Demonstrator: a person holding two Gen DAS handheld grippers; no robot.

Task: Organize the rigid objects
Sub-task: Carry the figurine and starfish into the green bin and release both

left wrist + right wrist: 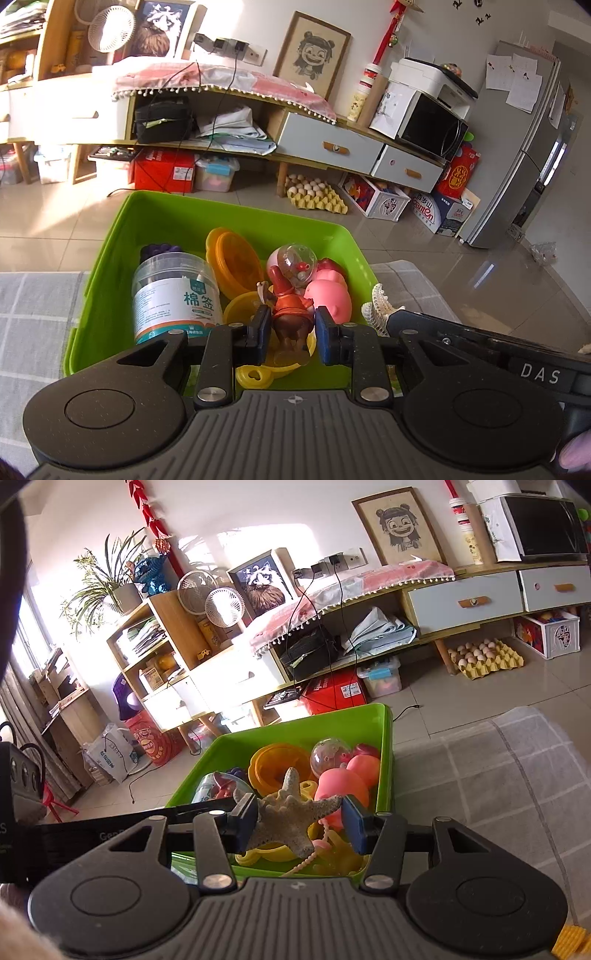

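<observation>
Jar (173, 295) left of figurine (291, 310), both in bin (110, 236).

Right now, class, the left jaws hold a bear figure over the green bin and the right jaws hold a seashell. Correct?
Not quite. The right gripper holds a starfish, as the right wrist view shows. The left gripper does hold the bear figure over the green bin.

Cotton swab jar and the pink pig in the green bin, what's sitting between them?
In the left wrist view, between the cotton swab jar and pink pig stand orange and yellow lids and the bear figure, flanked by the left gripper.
</observation>
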